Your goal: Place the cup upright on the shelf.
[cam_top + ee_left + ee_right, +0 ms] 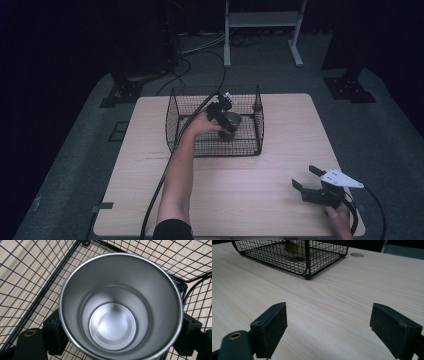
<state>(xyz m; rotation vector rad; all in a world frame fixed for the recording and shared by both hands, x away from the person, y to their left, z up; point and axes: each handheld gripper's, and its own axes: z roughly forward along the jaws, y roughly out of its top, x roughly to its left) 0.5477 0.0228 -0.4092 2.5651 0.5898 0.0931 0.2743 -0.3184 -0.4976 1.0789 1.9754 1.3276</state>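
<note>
1. At the near right corner of the tabletop (250, 200), the right gripper (309, 179) rests low over the wood, a hand (340, 216) behind it at the near edge; a grey three-cornered plate sits on top of it and a cable loops off to the right
2. In the right gripper view its two black fingers (270, 327) stand wide apart with bare wood between them and nothing held
3. The person's left forearm (177, 175) comes in from the near edge left of centre and reaches toward the far half of the tabletop, a black cable running alongside it
4. A black wire basket (177, 112) stands on the far half of the tabletop, about centred left to right; its walls are open mesh and the wood shows through its floor
5. The left gripper (226, 121) is inside the basket, toward its right half, with the left hand (202, 122) just behind it
6. A steel cup (120, 307) is clamped between the left gripper's fingers (53, 332), which press on its outer wall from both sides; the cup is held in the basket near the right wall, and whether its base touches the mesh floor cannot be told
7. In the left gripper view the cup's open mouth faces the camera, its inside bare metal, with the basket's mesh and a corner behind it
</note>
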